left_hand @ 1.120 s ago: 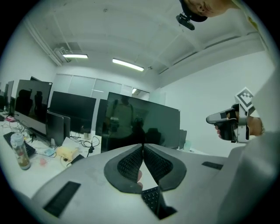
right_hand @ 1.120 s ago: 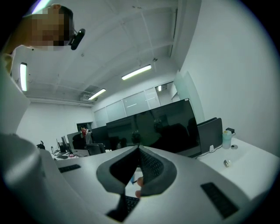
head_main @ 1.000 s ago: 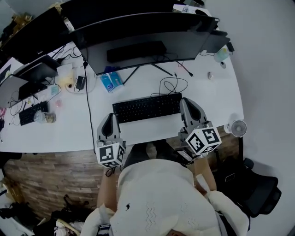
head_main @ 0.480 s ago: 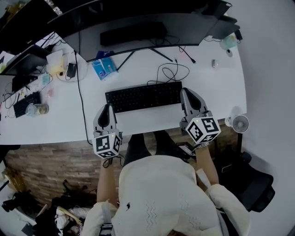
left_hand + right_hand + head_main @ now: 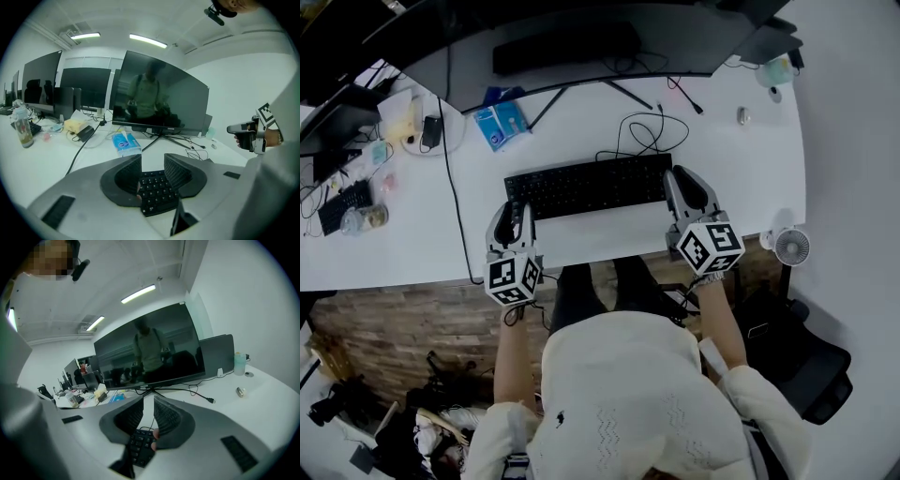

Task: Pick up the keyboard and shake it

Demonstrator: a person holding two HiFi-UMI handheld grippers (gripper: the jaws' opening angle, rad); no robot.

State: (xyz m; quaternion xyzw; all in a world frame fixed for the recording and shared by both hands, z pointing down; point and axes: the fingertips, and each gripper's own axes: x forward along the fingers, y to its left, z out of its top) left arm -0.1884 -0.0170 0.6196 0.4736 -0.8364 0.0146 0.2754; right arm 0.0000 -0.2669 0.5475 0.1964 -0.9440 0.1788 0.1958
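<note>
The black keyboard [image 5: 589, 186] lies flat on the white desk [image 5: 609, 239], in front of the monitor. My left gripper [image 5: 517, 212] reaches over the desk's front edge, its tips at the keyboard's near left corner. My right gripper [image 5: 678, 179] sits at the keyboard's right end. In the left gripper view the jaws [image 5: 153, 164] stand apart, with keyboard keys [image 5: 157, 192] showing in and below the gap. The right gripper view shows the same: parted jaws [image 5: 148, 404] over the keyboard's end [image 5: 140, 446]. Neither gripper visibly clamps the keyboard.
A wide dark monitor [image 5: 581, 52] on a splayed stand fills the back. A looped black cable [image 5: 649, 131] lies just behind the keyboard, and a blue tissue pack [image 5: 502, 125] sits at back left. A small fan [image 5: 792, 247] stands at the right edge, a second keyboard [image 5: 342, 206] far left.
Both grippers have moved forward toward the keyboard. The left one went from the desk's front edge up to the keyboard's left corner. The keyboard lies as before.
</note>
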